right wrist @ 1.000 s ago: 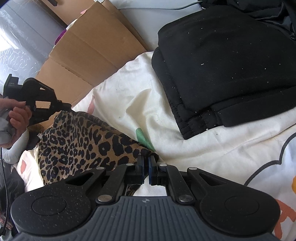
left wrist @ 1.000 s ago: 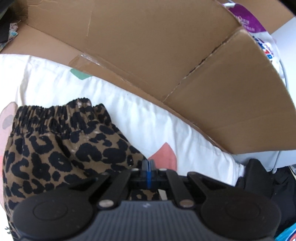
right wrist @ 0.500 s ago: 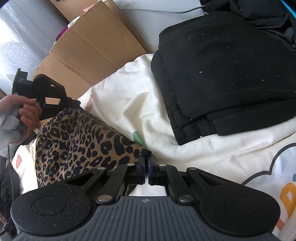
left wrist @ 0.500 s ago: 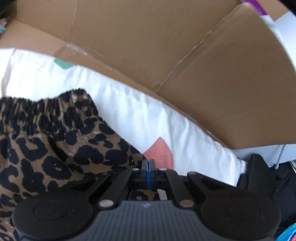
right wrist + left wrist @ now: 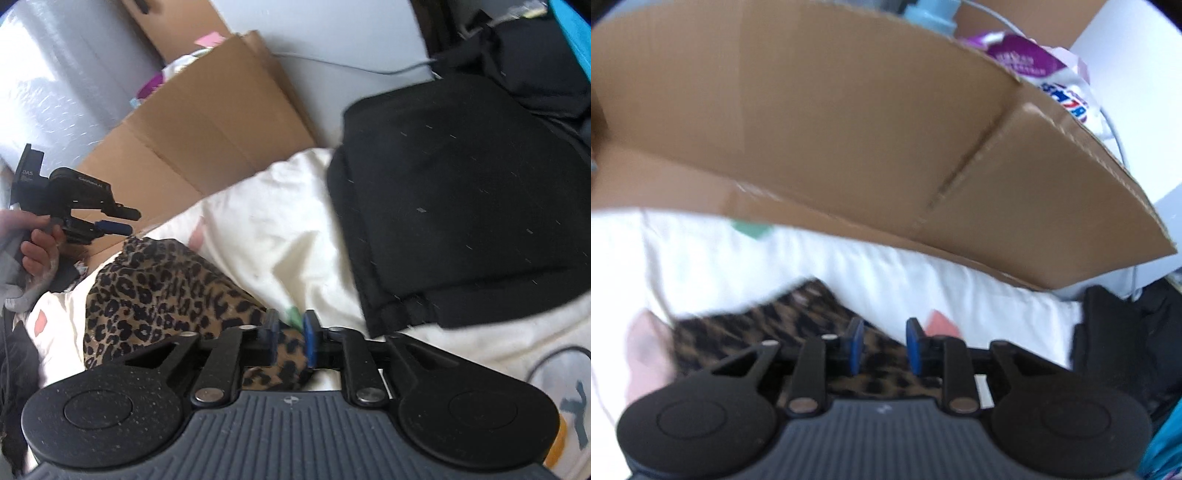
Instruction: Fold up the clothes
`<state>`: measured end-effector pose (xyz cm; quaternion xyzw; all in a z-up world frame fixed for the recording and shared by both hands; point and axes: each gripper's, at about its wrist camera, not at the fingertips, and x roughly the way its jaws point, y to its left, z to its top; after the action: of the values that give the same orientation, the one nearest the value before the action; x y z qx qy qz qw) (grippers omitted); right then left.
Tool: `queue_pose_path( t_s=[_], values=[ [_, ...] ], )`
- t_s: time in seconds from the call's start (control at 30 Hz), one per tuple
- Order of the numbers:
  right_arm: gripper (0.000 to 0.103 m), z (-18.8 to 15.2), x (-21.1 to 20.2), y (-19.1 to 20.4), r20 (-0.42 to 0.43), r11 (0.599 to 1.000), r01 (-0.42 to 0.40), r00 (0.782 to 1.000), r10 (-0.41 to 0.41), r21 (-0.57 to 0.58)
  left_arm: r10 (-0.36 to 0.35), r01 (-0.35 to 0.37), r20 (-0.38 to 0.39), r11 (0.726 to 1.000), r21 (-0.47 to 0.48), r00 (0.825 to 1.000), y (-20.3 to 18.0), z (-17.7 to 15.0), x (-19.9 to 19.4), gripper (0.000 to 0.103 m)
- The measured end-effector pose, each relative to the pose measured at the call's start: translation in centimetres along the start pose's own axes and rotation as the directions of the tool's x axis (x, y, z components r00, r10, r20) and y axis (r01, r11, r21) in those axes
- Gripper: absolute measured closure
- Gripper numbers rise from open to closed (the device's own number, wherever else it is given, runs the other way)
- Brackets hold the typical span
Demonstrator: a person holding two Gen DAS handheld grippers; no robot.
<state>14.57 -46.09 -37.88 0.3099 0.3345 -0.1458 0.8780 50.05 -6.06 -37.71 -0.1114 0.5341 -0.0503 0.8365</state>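
Note:
A leopard-print garment [image 5: 155, 295] lies bunched on the white sheet [image 5: 280, 229]. My right gripper [image 5: 291, 338] hovers over its near corner. Its jaws are opening, and the corner sits loose between the blue pads [image 5: 308, 341]. My left gripper [image 5: 884, 343] is also opening, just above the far edge of the leopard-print garment [image 5: 798, 325], with no cloth pinched. In the right wrist view the left gripper [image 5: 129, 220] is raised clear of the cloth, held by a hand [image 5: 37, 243]. The left wrist view is blurred.
A folded black garment [image 5: 461, 203] lies on the sheet at the right, with more dark clothes behind it. A flattened cardboard box [image 5: 849, 129] leans along the sheet's far edge, with a printed bag [image 5: 1034, 66] behind it. A dark item [image 5: 1108, 332] lies at the right of the left wrist view.
Both grippers were shut on edges of the leopard-print garment. Their jaws have now parted, both have risen, and the garment has settled on the sheet.

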Motion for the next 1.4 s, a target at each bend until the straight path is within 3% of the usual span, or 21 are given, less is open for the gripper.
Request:
queue_pose_path(
  t_s=[0.17, 0.27, 0.33, 0.43, 0.57, 0.73, 0.97, 1.07, 1.13, 1.2, 1.33, 1.4],
  values=[
    [0.083, 0.7, 1.5, 1.9, -0.016, 0.998, -0.035, 0.999, 0.035, -0.043, 0.066, -0.066, 0.006, 0.996, 0.054, 0.998, 2.0, -0.1, -0.5, 0.072],
    [0.081, 1.0, 2.5, 3.1, -0.033, 0.995, -0.043, 0.999, 0.040, -0.092, 0.166, -0.170, 0.042, 0.976, 0.139, 0.985, 2.5, -0.7, -0.1, 0.053],
    [0.069, 1.3, 3.3, 3.8, -0.041, 0.992, -0.041, 0.998, 0.036, -0.123, 0.160, -0.163, 0.035, 0.975, 0.150, 0.987, 3.3, -1.0, 0.5, 0.047],
    [0.060, 1.9, 4.6, 4.5, -0.055, 0.986, -0.048, 0.998, 0.040, -0.161, 0.151, -0.153, 0.027, 0.969, 0.191, 0.988, 4.0, -1.5, 1.6, 0.038],
    [0.060, 2.8, 6.6, 5.9, -0.088, 0.969, -0.069, 0.995, 0.049, -0.236, 0.151, -0.154, 0.036, 0.938, 0.311, 0.988, 3.6, -2.3, 2.8, 0.031],
    [0.060, 3.6, 8.8, 7.9, -0.127, 0.945, -0.093, 0.990, 0.055, -0.313, 0.140, -0.152, 0.059, 0.916, 0.372, 0.988, 3.2, -2.4, 3.5, 0.026],
    [0.060, 4.0, 11.6, 9.5, -0.171, 0.924, -0.105, 0.984, 0.044, -0.369, 0.119, -0.139, 0.072, 0.877, 0.460, 0.990, 1.9, -2.5, 5.1, 0.026],
    [0.062, 4.2, 12.9, 9.9, -0.186, 0.917, -0.096, 0.982, 0.024, -0.388, 0.129, -0.150, 0.076, 0.845, 0.514, 0.989, 0.9, -3.0, 5.8, 0.033],
    [0.088, 4.2, 13.5, 10.1, -0.198, 0.910, -0.086, 0.980, 0.004, -0.406, 0.135, -0.160, 0.085, 0.826, 0.540, 0.987, 0.4, -3.4, 6.1, 0.045],
    [0.097, 4.3, 13.8, 10.3, -0.198, 0.903, -0.070, 0.980, -0.016, -0.423, 0.133, -0.165, 0.098, 0.812, 0.560, 0.986, -0.1, -3.6, 6.1, 0.048],
    [0.103, 4.4, 13.3, 10.6, -0.183, 0.896, -0.065, 0.983, -0.019, -0.440, 0.125, -0.174, 0.123, 0.790, 0.588, 0.984, -0.6, -3.7, 5.8, 0.053],
    [0.103, 4.5, 13.0, 10.7, -0.175, 0.897, -0.065, 0.985, -0.014, -0.437, 0.113, -0.169, 0.132, 0.795, 0.583, 0.985, -0.6, -3.5, 5.6, 0.053]
  ],
)
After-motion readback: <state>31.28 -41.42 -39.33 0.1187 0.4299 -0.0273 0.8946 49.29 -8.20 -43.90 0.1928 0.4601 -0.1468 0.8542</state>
